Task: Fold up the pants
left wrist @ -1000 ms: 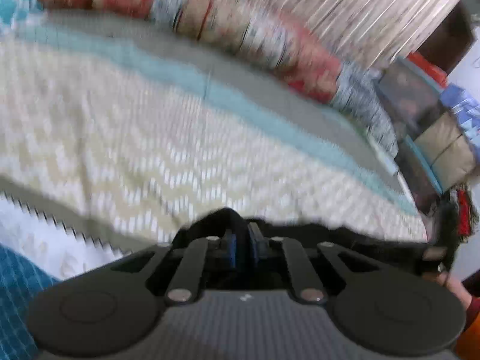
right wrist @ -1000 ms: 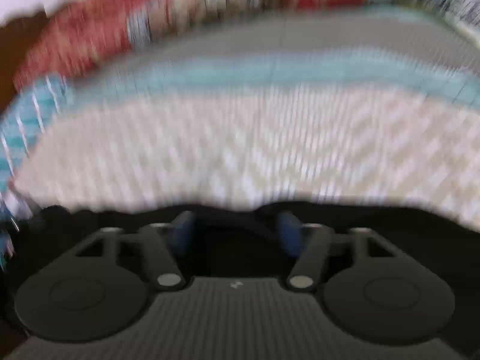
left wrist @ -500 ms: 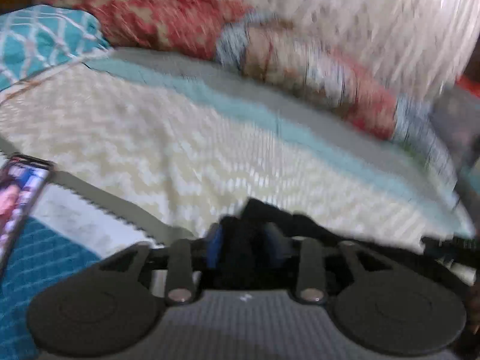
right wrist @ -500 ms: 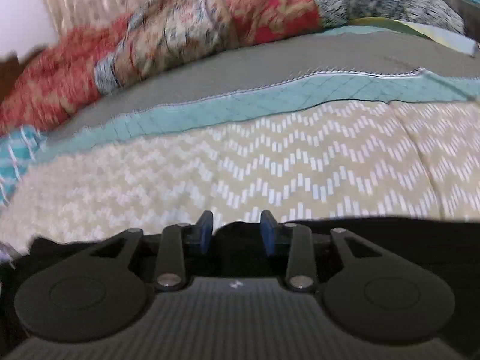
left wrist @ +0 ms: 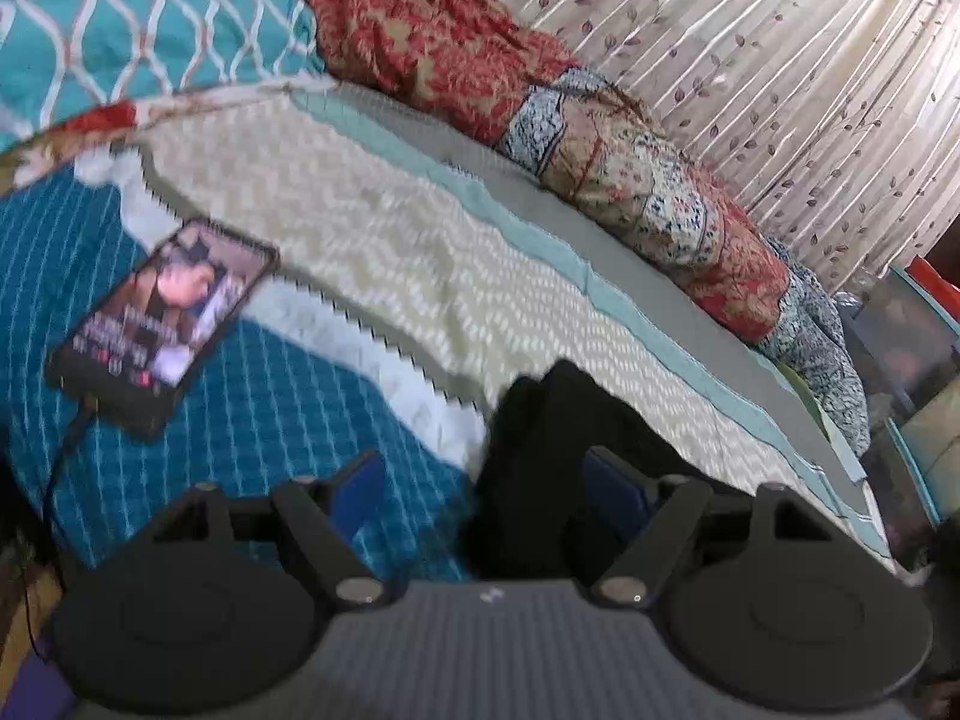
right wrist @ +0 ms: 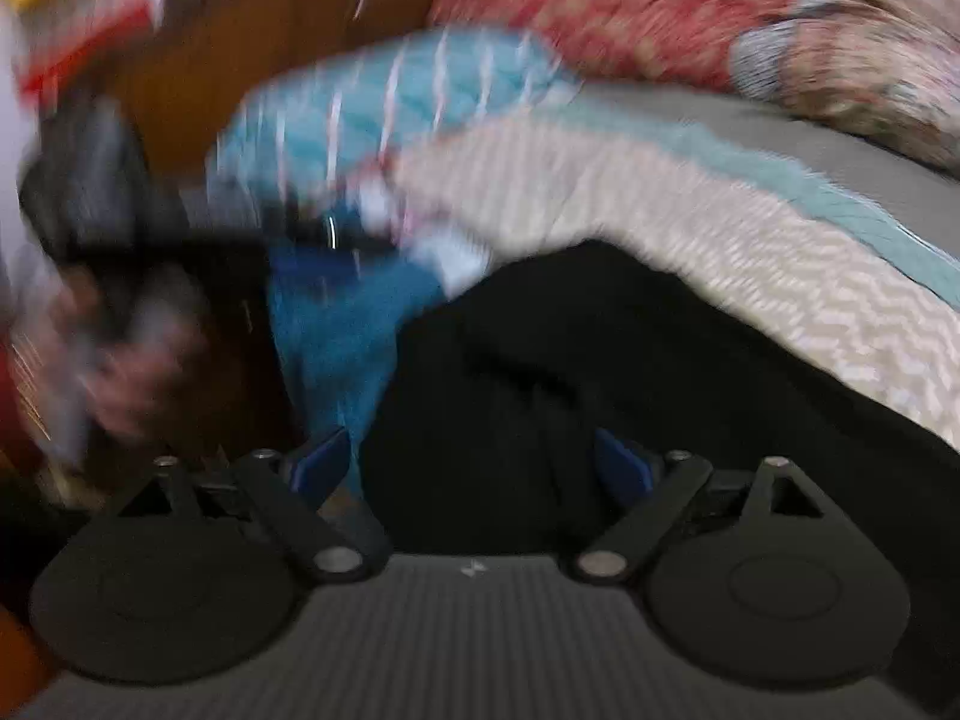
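The left gripper has its jaws opening, the two blue pads set wide apart, and a bunched edge of the black pants rises between them without either pad pressing on it. The pants lie on the bed, on the cream chevron bedspread, beside a dark teal checked cloth that covers the near left part of the bed. On that teal cloth rests a phone with its screen lit and a cable running from its lower end. Farther back are a turquoise patterned pillow and a rolled red floral quilt along the far edge of the bed — behind them hangs a pale curtain printed with leaves. The right gripper is also opening, its blue pads well apart; the black pants fill the space between and ahead of them, draped over the edge of the bedspread, and as far as the heavy blur allows, neither pad is squeezing the cloth. At the left of the right wrist view a person's hand shows as a smear.
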`<state>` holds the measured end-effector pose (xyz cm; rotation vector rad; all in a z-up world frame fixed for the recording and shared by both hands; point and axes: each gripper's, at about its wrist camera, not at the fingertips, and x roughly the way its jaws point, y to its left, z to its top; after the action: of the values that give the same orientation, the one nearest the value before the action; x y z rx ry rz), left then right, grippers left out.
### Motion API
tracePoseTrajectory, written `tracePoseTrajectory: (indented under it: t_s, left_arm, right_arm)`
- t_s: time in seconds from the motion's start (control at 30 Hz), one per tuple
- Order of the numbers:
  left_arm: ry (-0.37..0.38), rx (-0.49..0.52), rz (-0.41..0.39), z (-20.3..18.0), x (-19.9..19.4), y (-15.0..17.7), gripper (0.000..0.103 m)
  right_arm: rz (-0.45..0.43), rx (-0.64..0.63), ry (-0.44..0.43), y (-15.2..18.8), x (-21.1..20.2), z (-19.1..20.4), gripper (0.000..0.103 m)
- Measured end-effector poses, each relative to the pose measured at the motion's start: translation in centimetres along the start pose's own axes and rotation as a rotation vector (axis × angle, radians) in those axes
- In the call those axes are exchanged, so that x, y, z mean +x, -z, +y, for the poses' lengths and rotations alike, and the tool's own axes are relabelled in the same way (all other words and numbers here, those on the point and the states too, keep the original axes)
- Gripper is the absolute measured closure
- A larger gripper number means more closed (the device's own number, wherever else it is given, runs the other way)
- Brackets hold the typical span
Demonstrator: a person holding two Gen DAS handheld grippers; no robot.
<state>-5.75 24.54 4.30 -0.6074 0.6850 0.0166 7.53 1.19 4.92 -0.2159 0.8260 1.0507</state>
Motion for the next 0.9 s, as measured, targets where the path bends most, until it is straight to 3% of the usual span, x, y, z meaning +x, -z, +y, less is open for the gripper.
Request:
tracePoseTrajectory:
  t_s: [0.03,0.07,0.1,0.13,0.17,0.23,0.37,0.5,0.57,0.63,0.77,0.9]
  left_arm:
    - [0.010,-0.004,0.005,-0.1,-0.1,0.1,0.029]
    - [0.023,-0.005,0.005,-0.1,-0.4,0.3,0.029]
    - [0.039,-0.006,0.003,-0.1,-0.7,0.4,0.029]
    - [0.056,-0.006,0.003,-0.1,-1.0,0.5,0.029]
    - [0.073,-0.004,0.006,-0.2,-1.1,0.5,0.029]
    - [0.102,-0.004,0.026,-0.4,-0.6,0.8,0.029]
    - [0.158,-0.018,0.100,-1.5,1.5,1.5,0.029]
    - [0.197,-0.016,0.175,-2.8,4.2,2.3,0.034]
    - [0.224,-0.026,0.233,-3.3,5.5,2.5,0.056]
    - [0.269,-0.020,0.254,-4.0,6.0,2.5,0.062]
    - [0.248,0.043,0.230,-5.8,7.4,1.3,0.068]
    - [0.274,-0.055,0.115,-5.3,8.2,-1.1,0.068]
  right_arm:
    - [0.058,-0.027,0.024,-0.3,1.5,0.4,0.072]
    - [0.099,-0.026,0.031,-0.8,2.3,0.4,0.084]
    - [0.105,0.038,0.010,-1.3,2.1,-0.7,0.086]
    - [0.047,0.158,-0.048,-2.2,1.3,-2.5,0.089]
    - [-0.021,0.246,-0.083,-2.6,0.0,-4.3,0.089]
    - [-0.120,0.348,-0.033,-3.7,-1.4,-6.7,0.090]
    - [-0.190,0.445,0.048,-4.7,-2.2,-8.3,0.090]
    - [-0.201,0.391,0.057,-4.9,-1.7,-6.4,0.090]
    - [-0.188,0.338,0.065,-5.4,-0.6,-4.6,0.090]
    - [-0.178,0.295,0.077,-4.6,-1.1,-4.4,0.090]
    - [-0.186,0.224,0.058,-2.0,-4.6,-4.8,0.089]
    - [-0.184,0.111,0.025,-1.7,-4.7,-2.6,0.089]
